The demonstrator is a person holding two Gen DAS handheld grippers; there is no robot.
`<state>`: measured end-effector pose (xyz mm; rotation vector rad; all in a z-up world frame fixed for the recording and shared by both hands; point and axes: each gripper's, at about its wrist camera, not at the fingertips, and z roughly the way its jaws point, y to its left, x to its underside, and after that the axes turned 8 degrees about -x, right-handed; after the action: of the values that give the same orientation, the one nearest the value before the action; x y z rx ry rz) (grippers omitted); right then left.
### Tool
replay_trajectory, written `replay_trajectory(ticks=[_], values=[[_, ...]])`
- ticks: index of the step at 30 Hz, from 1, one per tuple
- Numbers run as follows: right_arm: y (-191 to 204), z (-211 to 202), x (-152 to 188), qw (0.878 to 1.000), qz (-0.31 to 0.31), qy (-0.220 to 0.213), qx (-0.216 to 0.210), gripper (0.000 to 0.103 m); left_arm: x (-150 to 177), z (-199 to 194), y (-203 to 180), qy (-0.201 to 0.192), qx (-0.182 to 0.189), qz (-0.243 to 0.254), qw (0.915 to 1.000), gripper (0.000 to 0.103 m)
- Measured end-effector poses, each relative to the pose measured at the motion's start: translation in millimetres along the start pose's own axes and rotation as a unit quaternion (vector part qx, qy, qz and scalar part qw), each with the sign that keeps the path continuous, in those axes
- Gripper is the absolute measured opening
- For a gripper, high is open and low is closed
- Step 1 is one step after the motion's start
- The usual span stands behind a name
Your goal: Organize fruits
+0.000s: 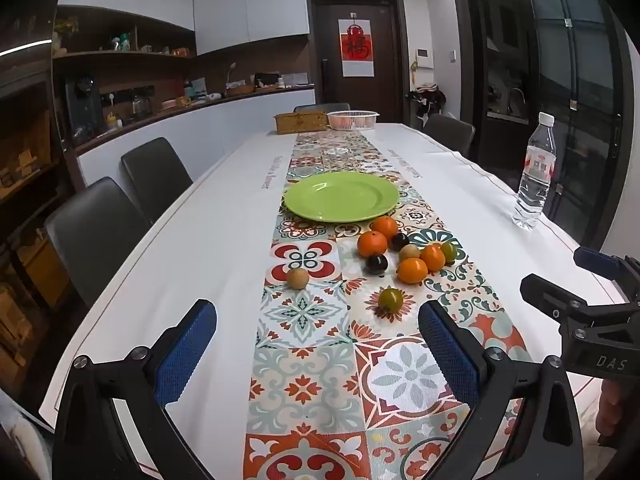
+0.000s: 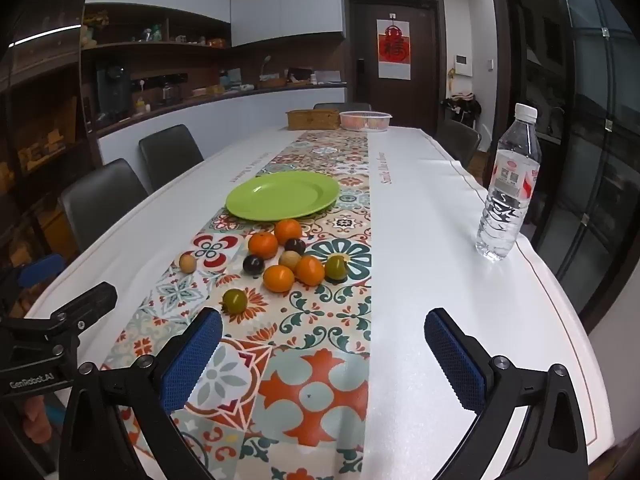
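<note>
An empty green plate [image 1: 341, 196] [image 2: 282, 194] lies on the patterned table runner. Just in front of it sits a cluster of fruit: several oranges [image 1: 372, 243] [image 2: 263, 245], two dark plums [image 1: 376, 264] [image 2: 253, 265], a tan round fruit [image 1: 409, 253] and a greenish one [image 1: 449, 251]. Apart from the cluster lie a tan fruit [image 1: 297, 278] [image 2: 187, 263] and a green-brown fruit [image 1: 391, 299] [image 2: 235, 300]. My left gripper [image 1: 318, 340] is open over the runner, short of the fruit. My right gripper [image 2: 324, 344] is open too, nothing between its blue pads.
A clear water bottle [image 1: 535, 172] [image 2: 508, 188] stands near the table's right edge. A wicker box [image 1: 301, 123] and a white basket [image 1: 352, 119] stand at the far end. Dark chairs [image 1: 96, 236] line the left side.
</note>
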<state>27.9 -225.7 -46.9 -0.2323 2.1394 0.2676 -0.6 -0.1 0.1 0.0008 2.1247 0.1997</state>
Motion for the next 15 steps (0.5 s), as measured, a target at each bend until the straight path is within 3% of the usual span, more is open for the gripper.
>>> replay_trajectory(ticks=[15], values=[[-0.7, -2.5, -0.2, 1.0, 0.003, 0.002, -0.001, 0.102, -2.3, -9.1, 2.2, -0.001, -0.004, 0.001, 1.0, 0.103]])
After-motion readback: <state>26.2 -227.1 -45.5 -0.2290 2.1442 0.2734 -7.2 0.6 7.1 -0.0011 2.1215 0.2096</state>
